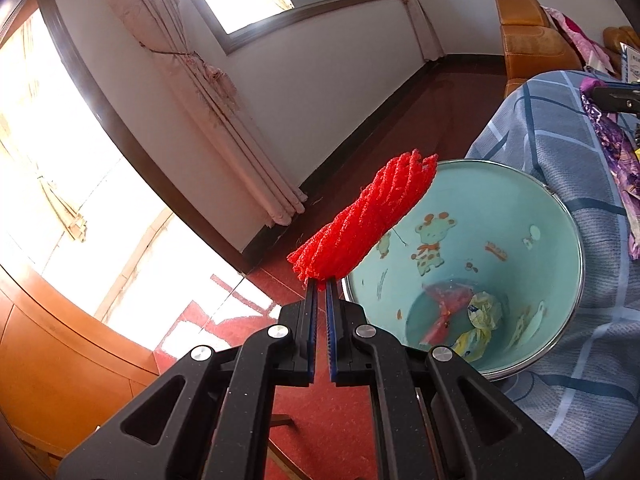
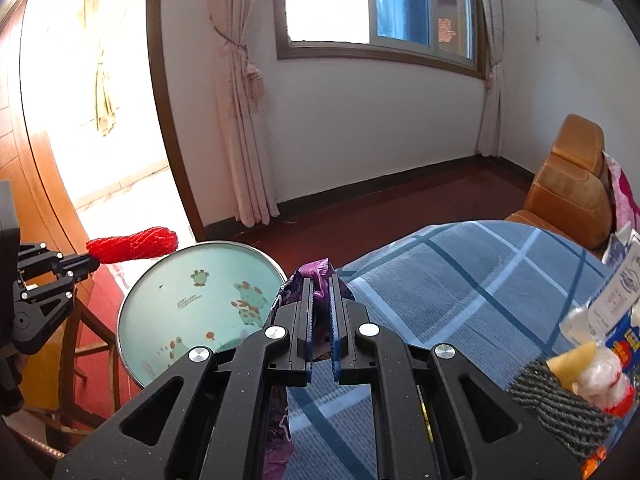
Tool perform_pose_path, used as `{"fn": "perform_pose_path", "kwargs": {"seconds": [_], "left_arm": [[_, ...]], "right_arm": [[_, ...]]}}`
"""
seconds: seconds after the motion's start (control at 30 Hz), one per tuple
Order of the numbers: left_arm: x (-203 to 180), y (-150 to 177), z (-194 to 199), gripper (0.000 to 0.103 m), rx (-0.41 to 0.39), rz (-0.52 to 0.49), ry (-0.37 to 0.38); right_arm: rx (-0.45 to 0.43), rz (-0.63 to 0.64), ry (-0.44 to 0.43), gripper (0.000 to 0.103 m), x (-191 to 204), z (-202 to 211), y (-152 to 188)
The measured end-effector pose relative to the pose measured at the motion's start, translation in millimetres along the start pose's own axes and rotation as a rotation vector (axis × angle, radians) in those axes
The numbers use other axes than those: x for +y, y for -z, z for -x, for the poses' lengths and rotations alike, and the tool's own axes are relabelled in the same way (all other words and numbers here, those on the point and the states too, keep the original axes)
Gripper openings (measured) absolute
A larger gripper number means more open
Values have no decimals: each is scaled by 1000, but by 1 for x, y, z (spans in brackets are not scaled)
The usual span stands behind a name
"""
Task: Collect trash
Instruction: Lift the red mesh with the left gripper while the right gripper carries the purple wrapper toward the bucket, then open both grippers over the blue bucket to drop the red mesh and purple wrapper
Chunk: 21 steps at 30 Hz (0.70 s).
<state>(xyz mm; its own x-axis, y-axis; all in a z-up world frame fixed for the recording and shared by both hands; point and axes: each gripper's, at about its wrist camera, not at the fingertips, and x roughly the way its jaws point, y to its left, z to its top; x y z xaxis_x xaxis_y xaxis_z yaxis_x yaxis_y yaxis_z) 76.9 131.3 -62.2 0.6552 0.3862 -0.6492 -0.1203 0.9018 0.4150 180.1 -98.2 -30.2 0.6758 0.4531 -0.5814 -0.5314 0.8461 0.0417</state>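
Observation:
My left gripper (image 1: 321,280) is shut on a red foam net sleeve (image 1: 368,216) and holds it over the near rim of a light-blue cartoon bin (image 1: 560,216). The bin holds a red wrapper (image 1: 446,300) and crumpled yellow-white wrappers (image 1: 482,314). In the right wrist view the left gripper (image 2: 86,260) holds the red net (image 2: 134,246) just left of the bin (image 2: 192,280). My right gripper (image 2: 320,280) is shut on a purple wrapper (image 2: 316,270) at the bin's right edge, above the blue plaid cloth (image 2: 480,280). The purple wrapper also shows in the left wrist view (image 1: 612,136).
The plaid cloth covers a table beside the bin. A woven basket (image 2: 560,404) with packets and a blue-white carton (image 2: 624,292) sit at the right. An orange sofa (image 2: 568,184) stands behind. A wooden chair (image 2: 80,344) is left of the bin on the red floor.

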Motion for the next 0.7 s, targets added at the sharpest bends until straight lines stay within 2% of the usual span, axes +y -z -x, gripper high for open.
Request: {"fn": "perform_pose_path", "kwargs": {"seconds": [0.4, 0.57, 0.6, 0.67, 0.7], "left_arm": [[3, 0, 0, 4, -4, 2, 15], [-2, 0, 3, 9, -17, 1, 41], [-5, 0, 4, 13, -19, -8, 49], [-10, 0, 7, 27, -31, -19, 62], [-12, 0, 8, 36, -37, -18, 63]], "right_arm": [[-2, 39, -22, 7, 16, -7, -7], [3, 24, -76, 9, 19, -11, -9], [-2, 18, -82, 12, 20, -11, -9], [-10, 9, -85, 38, 18, -13, -9], [-4, 2, -86, 40, 17, -14, -9]]}}
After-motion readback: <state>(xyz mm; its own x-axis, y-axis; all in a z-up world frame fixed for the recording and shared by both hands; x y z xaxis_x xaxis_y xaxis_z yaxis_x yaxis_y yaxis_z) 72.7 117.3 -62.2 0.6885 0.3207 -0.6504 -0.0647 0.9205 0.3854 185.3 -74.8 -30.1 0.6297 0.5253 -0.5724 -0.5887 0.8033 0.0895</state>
